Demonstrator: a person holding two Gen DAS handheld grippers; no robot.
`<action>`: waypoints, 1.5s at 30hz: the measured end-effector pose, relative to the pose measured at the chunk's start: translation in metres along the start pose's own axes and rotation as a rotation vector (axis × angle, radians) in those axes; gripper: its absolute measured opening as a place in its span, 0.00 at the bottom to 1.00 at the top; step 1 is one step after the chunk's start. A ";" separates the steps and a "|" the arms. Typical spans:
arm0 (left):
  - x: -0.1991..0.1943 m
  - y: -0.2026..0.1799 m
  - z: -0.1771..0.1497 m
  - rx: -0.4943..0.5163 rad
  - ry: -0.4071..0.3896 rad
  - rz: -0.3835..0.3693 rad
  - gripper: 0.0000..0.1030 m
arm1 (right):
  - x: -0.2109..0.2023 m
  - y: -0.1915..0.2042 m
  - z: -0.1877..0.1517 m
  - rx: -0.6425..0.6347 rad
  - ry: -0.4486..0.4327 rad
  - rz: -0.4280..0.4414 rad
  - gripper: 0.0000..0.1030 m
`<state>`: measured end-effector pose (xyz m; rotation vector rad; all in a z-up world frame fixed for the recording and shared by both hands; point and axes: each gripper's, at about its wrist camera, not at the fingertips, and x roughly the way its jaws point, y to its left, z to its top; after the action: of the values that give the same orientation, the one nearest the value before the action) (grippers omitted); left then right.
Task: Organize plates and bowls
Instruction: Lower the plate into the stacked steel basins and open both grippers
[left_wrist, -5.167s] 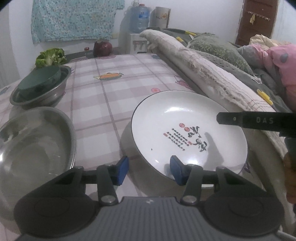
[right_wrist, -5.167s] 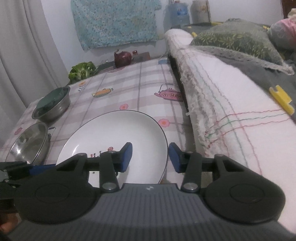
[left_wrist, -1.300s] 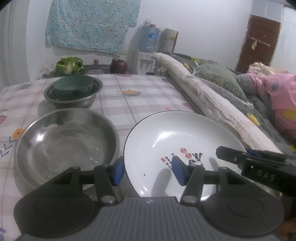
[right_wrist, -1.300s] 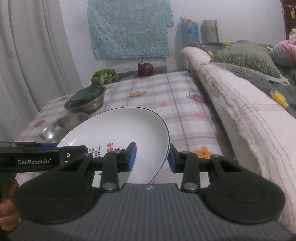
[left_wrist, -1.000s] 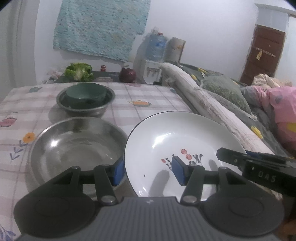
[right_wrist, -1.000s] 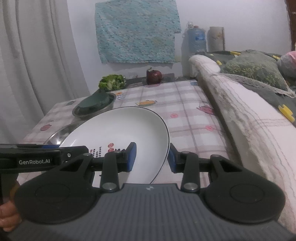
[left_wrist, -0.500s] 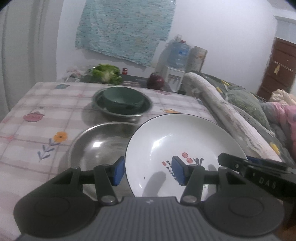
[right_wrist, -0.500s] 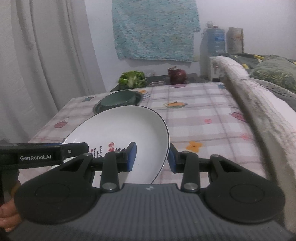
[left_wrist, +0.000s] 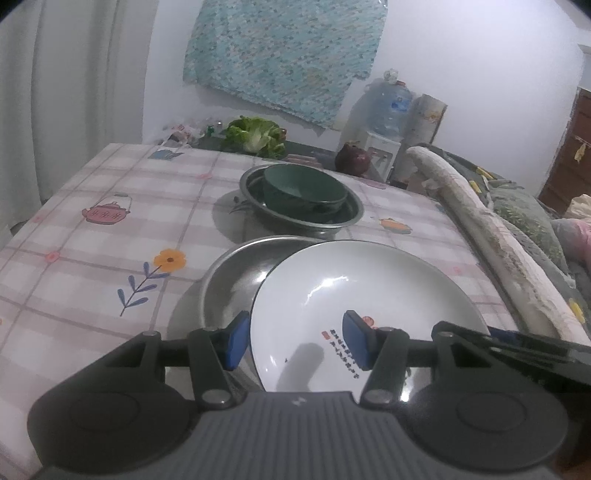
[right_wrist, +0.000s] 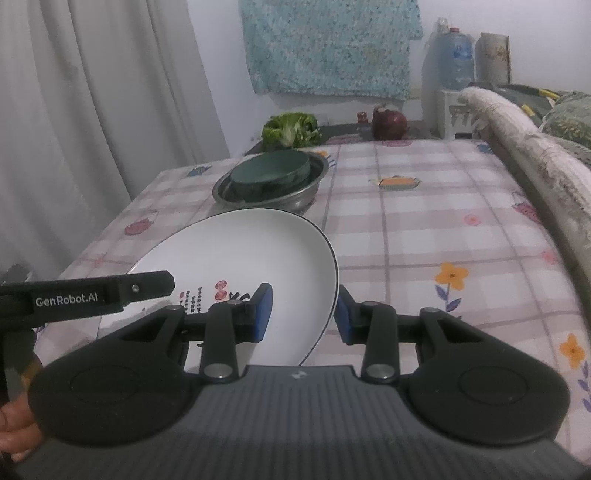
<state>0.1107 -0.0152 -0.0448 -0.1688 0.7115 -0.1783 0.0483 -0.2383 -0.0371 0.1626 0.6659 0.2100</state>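
presently: white plate (left_wrist: 362, 295), held level over empty steel basin (left_wrist: 236, 280), presumably for nesting; left gripper (left_wrist: 295, 341) and right gripper (right_wrist: 301, 314) each pinch opposite rims, sharing its weight. green bowl (left_wrist: 304, 188) in steel basin beyond.

We see bare counter (left_wrist: 110, 236) to the left, open for a pass. Straight ahead: steel basin (left_wrist: 229, 284) partly under the white plate (left_wrist: 369, 295), nested bowls (left_wrist: 303, 192) just beyond. Rolled bedding (left_wrist: 491, 236) walls the right edge.
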 end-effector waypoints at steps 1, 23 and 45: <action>0.001 0.001 0.000 -0.001 0.002 0.003 0.53 | 0.003 0.001 0.000 -0.002 0.006 0.001 0.35; 0.021 0.018 0.000 -0.015 0.049 0.029 0.53 | 0.034 0.010 0.006 -0.028 0.062 -0.009 0.35; 0.023 0.019 0.000 -0.012 0.050 0.028 0.55 | 0.039 0.007 0.009 -0.031 0.056 -0.012 0.34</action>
<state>0.1297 -0.0018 -0.0628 -0.1662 0.7649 -0.1524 0.0832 -0.2232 -0.0517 0.1228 0.7192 0.2141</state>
